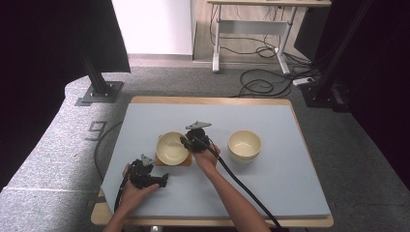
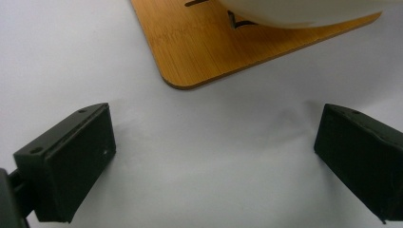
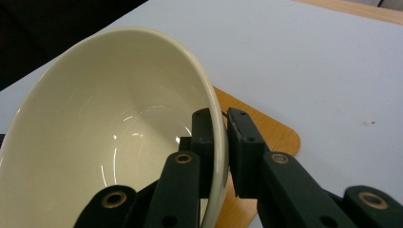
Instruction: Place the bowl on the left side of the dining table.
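A cream bowl (image 1: 171,146) sits on a small wooden board (image 1: 186,162) near the middle of the table. My right gripper (image 1: 185,141) is shut on the bowl's right rim (image 3: 219,142), one jaw inside and one outside. In the right gripper view the bowl (image 3: 109,137) looks tilted over the board (image 3: 275,135). My left gripper (image 1: 164,181) rests on the mat just in front of the board's near left corner, its jaws wide open with nothing between them (image 2: 214,156). The board's corner (image 2: 190,71) and the bowl's underside (image 2: 304,12) lie just ahead of it.
Two stacked cream bowls (image 1: 244,144) stand to the right on the grey mat (image 1: 270,183). The wooden table edge (image 1: 212,100) frames the mat. Cables trail from both grippers toward the near edge. A desk frame (image 1: 251,29) and floor cables lie beyond.
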`<action>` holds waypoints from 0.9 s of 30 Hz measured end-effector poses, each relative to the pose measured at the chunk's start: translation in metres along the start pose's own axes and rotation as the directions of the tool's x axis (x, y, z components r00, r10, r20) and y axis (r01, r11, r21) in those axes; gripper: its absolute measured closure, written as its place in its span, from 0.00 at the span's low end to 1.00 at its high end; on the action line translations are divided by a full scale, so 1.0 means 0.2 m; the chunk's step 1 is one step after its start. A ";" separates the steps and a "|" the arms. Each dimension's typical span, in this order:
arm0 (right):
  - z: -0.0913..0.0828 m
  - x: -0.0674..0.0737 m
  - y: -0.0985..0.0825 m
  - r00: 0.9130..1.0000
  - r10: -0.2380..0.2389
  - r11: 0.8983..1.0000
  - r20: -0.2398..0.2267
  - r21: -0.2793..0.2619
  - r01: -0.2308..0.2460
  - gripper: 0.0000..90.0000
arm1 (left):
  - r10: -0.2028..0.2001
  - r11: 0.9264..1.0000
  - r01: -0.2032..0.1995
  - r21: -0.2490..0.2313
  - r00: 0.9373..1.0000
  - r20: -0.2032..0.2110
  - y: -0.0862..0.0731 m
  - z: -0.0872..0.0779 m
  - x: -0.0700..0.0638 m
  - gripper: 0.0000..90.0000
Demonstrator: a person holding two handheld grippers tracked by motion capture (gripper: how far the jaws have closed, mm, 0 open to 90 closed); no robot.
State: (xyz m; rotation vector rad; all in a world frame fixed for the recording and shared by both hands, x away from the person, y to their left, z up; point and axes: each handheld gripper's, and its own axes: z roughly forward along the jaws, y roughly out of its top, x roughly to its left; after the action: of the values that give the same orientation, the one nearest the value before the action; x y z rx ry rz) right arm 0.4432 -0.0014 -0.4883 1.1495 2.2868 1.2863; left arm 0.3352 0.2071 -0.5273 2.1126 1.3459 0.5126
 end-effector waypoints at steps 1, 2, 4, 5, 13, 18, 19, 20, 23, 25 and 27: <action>0.00 0.00 0.00 1.000 -0.001 1.000 0.002 0.001 0.001 0.91 | 0.000 1.000 0.000 0.000 1.000 0.000 0.00 0.00 0.00 0.00; 0.00 0.00 0.00 1.000 -0.001 1.000 0.002 0.001 0.001 0.91 | 0.000 1.000 0.000 0.000 1.000 0.000 0.00 0.00 0.00 0.00; 0.01 0.00 -0.01 1.000 0.005 1.000 0.003 0.005 -0.005 0.91 | 0.000 1.000 0.000 0.000 1.000 0.000 0.00 0.00 0.00 0.00; 0.02 0.00 -0.01 1.000 0.006 1.000 0.003 0.004 -0.006 0.91 | 0.000 1.000 0.000 0.000 1.000 0.000 0.00 0.00 0.00 0.00; 0.03 -0.01 0.00 1.000 0.016 1.000 -0.005 0.010 -0.016 0.91 | 0.000 1.000 0.000 0.000 1.000 0.000 0.00 0.00 0.00 0.00; 0.03 -0.01 0.00 1.000 0.024 1.000 -0.005 0.006 -0.024 0.90 | 0.000 1.000 0.000 0.000 1.000 0.000 0.00 0.00 0.00 0.00; 0.03 -0.01 0.00 1.000 0.025 1.000 -0.002 0.007 -0.025 0.90 | 0.001 1.000 -0.001 0.000 1.000 0.000 0.00 0.00 0.00 0.00; 0.03 -0.01 0.00 1.000 0.026 1.000 0.001 0.007 -0.026 0.90 | 0.000 1.000 0.000 0.000 1.000 0.000 0.00 0.00 0.00 0.00; 0.04 -0.02 0.00 1.000 0.022 1.000 0.017 0.020 -0.023 0.89 | 0.000 1.000 0.000 0.000 1.000 0.000 0.00 0.00 0.00 0.00; 0.04 -0.03 0.00 1.000 0.023 0.999 0.020 0.022 -0.023 0.87 | 0.000 1.000 0.000 0.000 1.000 0.000 0.00 0.00 0.00 0.00; 0.05 -0.04 0.00 0.999 0.034 0.998 0.039 0.050 -0.036 0.85 | 0.000 1.000 0.000 -0.001 1.000 0.000 0.00 0.00 0.00 0.00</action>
State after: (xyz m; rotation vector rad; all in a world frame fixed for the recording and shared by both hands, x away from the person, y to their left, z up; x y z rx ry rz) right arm 0.4542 -0.0024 -0.4955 1.2256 2.2938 1.2154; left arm 0.3352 0.2070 -0.5274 2.1118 1.3455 0.5133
